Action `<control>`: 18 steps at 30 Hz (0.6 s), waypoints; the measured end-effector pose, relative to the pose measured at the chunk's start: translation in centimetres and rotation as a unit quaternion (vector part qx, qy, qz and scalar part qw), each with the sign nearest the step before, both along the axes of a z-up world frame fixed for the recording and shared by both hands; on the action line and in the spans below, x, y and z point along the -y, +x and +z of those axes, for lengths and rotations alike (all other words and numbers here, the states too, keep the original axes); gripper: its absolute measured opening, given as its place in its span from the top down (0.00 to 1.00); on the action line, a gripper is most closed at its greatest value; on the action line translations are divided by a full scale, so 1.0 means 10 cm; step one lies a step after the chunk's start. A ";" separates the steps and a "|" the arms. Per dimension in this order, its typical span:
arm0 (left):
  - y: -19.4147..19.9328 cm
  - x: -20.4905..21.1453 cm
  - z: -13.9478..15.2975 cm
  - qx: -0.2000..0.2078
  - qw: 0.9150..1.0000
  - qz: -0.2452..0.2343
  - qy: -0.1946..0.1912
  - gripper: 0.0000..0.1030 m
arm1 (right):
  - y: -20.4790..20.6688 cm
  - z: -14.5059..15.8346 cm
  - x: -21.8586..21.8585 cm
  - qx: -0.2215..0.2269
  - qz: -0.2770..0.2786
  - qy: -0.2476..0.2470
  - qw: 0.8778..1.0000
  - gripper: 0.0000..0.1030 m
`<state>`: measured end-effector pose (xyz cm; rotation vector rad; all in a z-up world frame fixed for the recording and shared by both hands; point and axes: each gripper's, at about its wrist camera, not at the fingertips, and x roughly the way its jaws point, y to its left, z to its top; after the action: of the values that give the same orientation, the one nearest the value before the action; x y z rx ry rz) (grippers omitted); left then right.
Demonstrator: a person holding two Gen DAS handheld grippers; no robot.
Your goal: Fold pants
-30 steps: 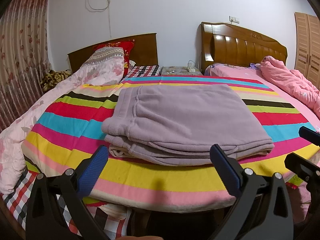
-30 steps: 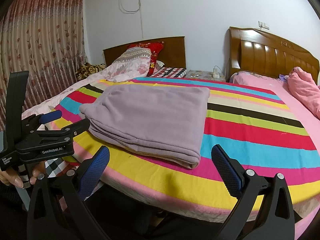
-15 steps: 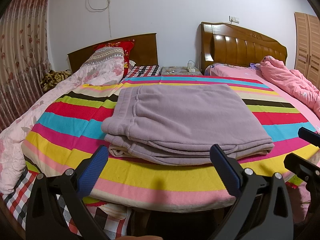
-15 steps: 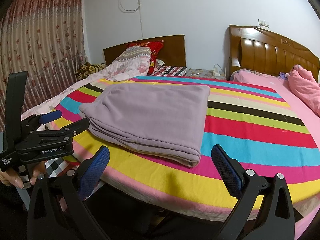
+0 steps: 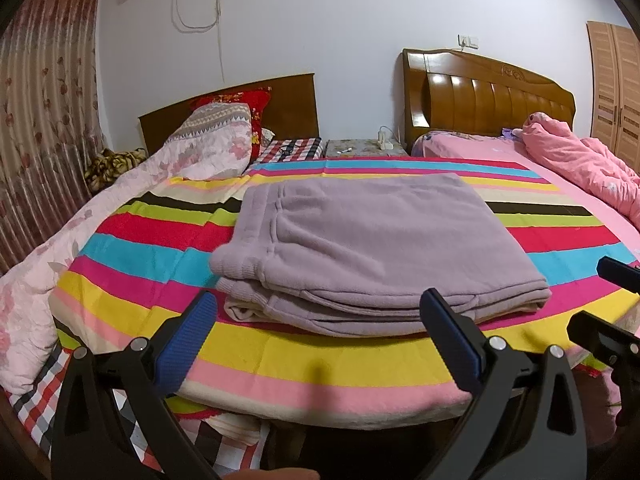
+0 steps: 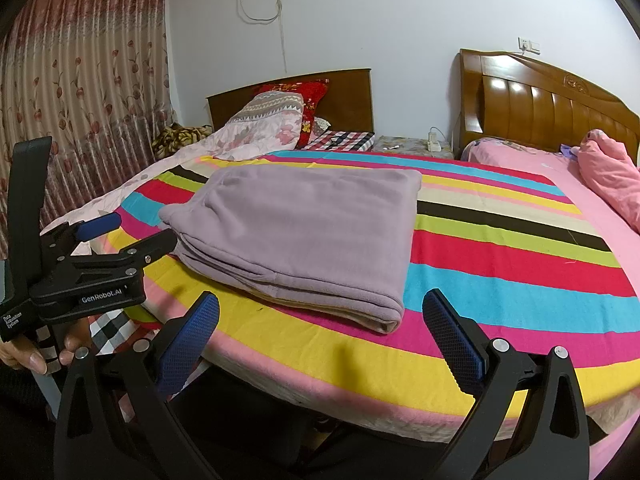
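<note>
Lilac fleece pants (image 5: 368, 240) lie folded in a flat stack on the striped blanket (image 5: 304, 360), waistband to the left; they also show in the right wrist view (image 6: 308, 232). My left gripper (image 5: 318, 338) is open and empty, held off the bed's near edge in front of the stack. My right gripper (image 6: 320, 334) is open and empty, also off the near edge, before the stack's right corner. The left gripper (image 6: 120, 238) appears at the left of the right wrist view; the right gripper's fingertips (image 5: 618, 272) show at the right of the left wrist view.
A floral quilt and pillows (image 5: 208, 148) lie at the far left. A pink duvet (image 5: 580, 164) lies on the second bed at right. Wooden headboards (image 5: 488, 104) and a nightstand (image 5: 364, 148) stand behind. A curtain (image 6: 80, 80) hangs at left.
</note>
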<state>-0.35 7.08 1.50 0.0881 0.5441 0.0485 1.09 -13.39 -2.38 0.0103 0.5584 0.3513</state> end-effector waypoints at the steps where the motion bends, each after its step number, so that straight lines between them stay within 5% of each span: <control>1: 0.00 0.00 0.01 0.002 1.000 0.001 0.001 0.02 | 0.00 0.00 0.00 0.000 0.000 0.000 1.000 0.04; 18: 0.03 -0.08 0.01 0.007 1.000 0.015 -0.007 0.02 | 0.01 0.00 0.02 -0.002 0.002 0.003 1.000 0.04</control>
<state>-0.05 7.87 1.58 0.0669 0.5322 0.0739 1.17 -13.58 -2.38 0.0162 0.5622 0.3574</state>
